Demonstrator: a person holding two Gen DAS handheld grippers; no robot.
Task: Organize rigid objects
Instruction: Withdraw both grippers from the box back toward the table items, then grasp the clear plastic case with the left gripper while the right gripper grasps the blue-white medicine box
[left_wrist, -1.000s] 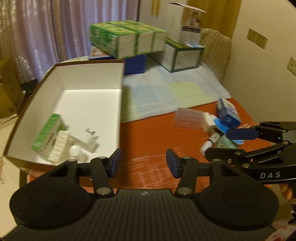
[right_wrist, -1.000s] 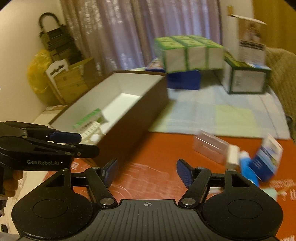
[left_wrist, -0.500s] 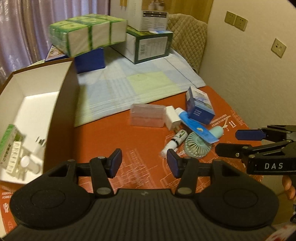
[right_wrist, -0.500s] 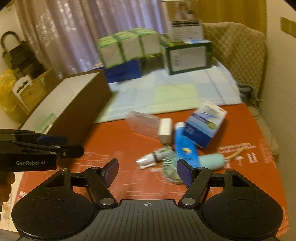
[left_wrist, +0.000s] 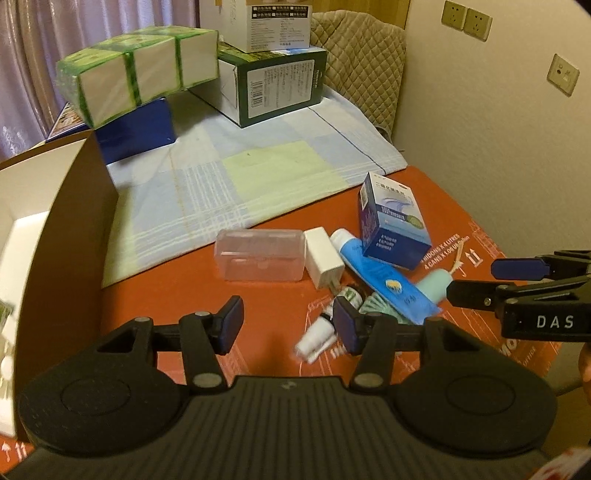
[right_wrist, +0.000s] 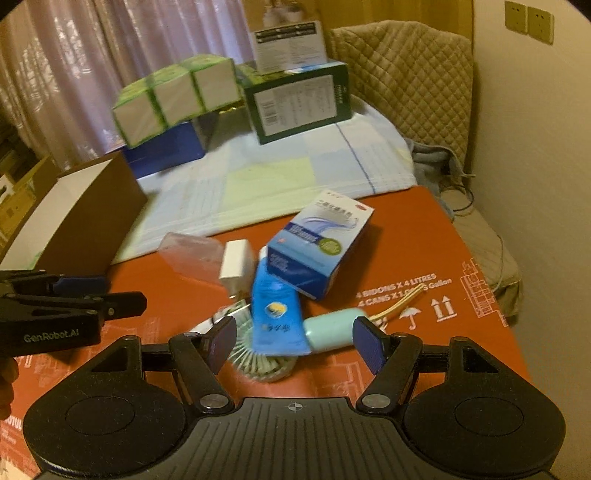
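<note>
pile: so there's a little heap of stuff on the red printed cardboard sheet (right_wrist: 424, 258), toward its right side, just off the near edge of the checked cloth (left_wrist: 229, 184)
blue medicine box (right_wrist: 319, 245): sits tilted on top of the heap, leaning on the blue tube (right_wrist: 275, 310), touching it
blue tube: lies lengthwise toward the camera, over the mint handheld fan (right_wrist: 266, 360), whose round head pokes out under the tube's near end
fan handle: mint green, sticks out to the right of the tube, yellowish cord loop at its far end
white charger plug (left_wrist: 323, 256): right beside the tube on the left, touching the clear plastic case (left_wrist: 260, 254)
small spray bottle (left_wrist: 325, 328): dark body, white cap, lying near the fan, a bit blurry tbh
storage box (left_wrist: 62, 221): brown outside, white inside, at the left edge of the sheet; can't make out much inside from here
left gripper (left_wrist: 288, 325): jaws wide apart, nothing in them, hanging over the sheet with the spray bottle just past the right finger
right gripper (right_wrist: 293, 345): jaws spread wide too, empty, hovering right above the fan and tube end
background: green-wrapped tissue pack (left_wrist: 136, 72) on a blue box (left_wrist: 136, 129), plus a green carton (left_wrist: 273, 83) with a white box on top, all at the far end of the cloth; quilted chair back (right_wrist: 402, 74) and curtain behind
</note>
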